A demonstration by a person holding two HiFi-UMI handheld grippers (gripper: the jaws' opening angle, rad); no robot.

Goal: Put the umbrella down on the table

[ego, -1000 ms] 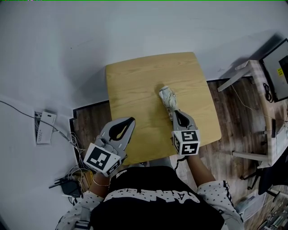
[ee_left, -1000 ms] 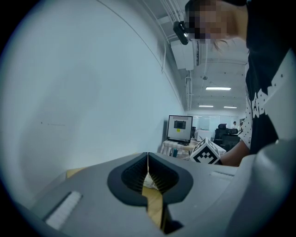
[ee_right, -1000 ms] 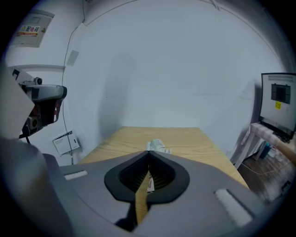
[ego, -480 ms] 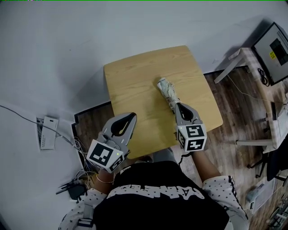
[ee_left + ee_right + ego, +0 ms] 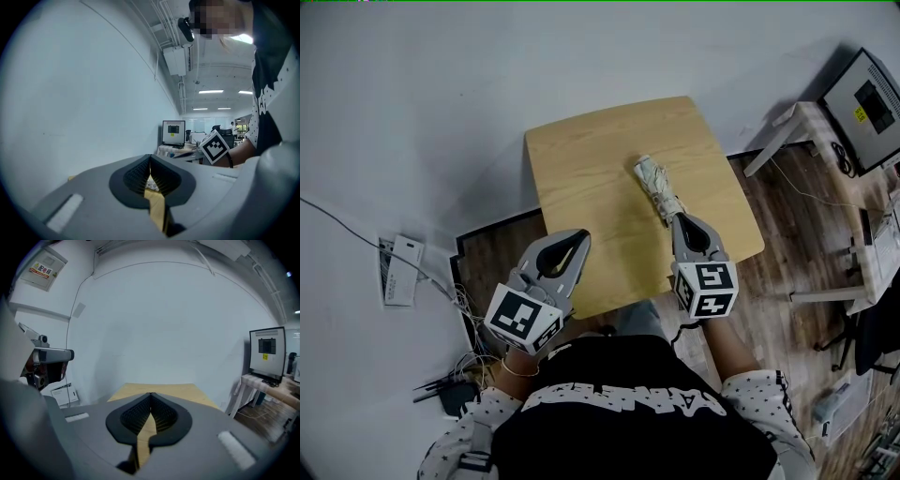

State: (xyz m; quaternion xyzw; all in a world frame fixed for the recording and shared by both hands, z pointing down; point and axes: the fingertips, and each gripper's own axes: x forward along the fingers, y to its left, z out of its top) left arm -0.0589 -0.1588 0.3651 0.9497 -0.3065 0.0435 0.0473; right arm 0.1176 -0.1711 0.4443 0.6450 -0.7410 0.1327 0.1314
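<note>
Both grippers have pulled back a little toward the person since a second ago, and the right gripper (image 5: 679, 218) has lifted off the near end of the umbrella (image 5: 658, 187), where its tip was resting. The umbrella, folded and pale, lies flat on the worktop (image 5: 581, 178). It sits right of centre and runs slantwise from the middle toward the near right edge.

The right gripper's tip shows just at the umbrella's near end in the head view. Its own view (image 5: 151, 393) shows the jaws closed tip to tip with nothing between them and only bare wood and the white wall ahead. The left gripper (image 5: 584, 234) hangs over the near left edge of the worktop, well apart from the umbrella. Its jaws (image 5: 150, 156) are also closed and empty.

To the right stands a white side table (image 5: 811, 127) with a monitor (image 5: 862, 98) on it, well apart from the worktop. On the left, a white box (image 5: 398, 272) rests against the wall, with a tangle of cables (image 5: 455, 375) near the person's left wrist.
</note>
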